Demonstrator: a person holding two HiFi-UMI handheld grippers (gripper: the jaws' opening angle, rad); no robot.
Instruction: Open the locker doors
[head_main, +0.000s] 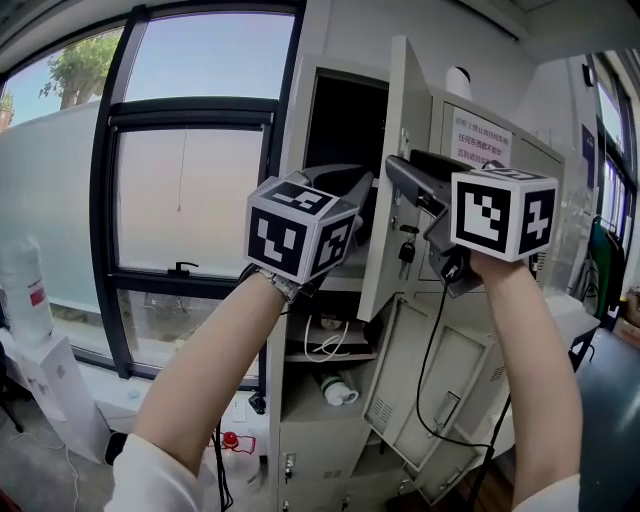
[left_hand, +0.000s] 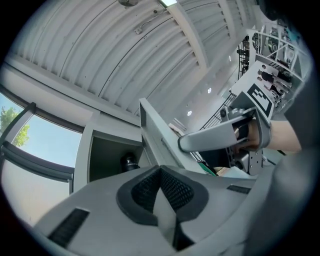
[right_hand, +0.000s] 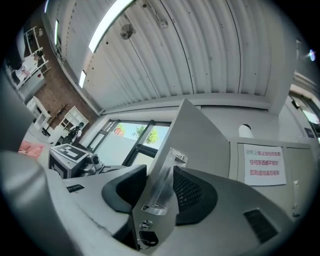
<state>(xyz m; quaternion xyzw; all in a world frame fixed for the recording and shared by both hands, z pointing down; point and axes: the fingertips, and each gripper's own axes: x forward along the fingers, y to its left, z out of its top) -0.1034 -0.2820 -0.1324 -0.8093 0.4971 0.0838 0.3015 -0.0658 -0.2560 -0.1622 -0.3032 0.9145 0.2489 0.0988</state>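
Both grippers are up at the top door (head_main: 408, 100) of the locker stack. It already stands swung well out from its dark compartment, so I judge the opening of this door to be all but finished. My right gripper (right_hand: 160, 196) has its jaws spread wide with the door's free edge standing between them, the clear label holder (right_hand: 167, 172) and the key (right_hand: 145, 239) right there in the gap. The pads look close to the sheet on either side, yet I read them as not pinching it. My left gripper (left_hand: 161, 192) hangs just left of that door, in front of the open compartment, its jaws pressed together on nothing. Below the top door, the lower doors (head_main: 440, 395) also hang open. To its right, the column bearing a paper notice (head_main: 478, 135) looks closed. The next move, as I see it, calls for drawing the right jaws straight back off the edge without dragging the door shut, then carrying them to a closed door's edge. Both forearms reach up from below the door, wrists tipped a little upward, marker cubes facing me.
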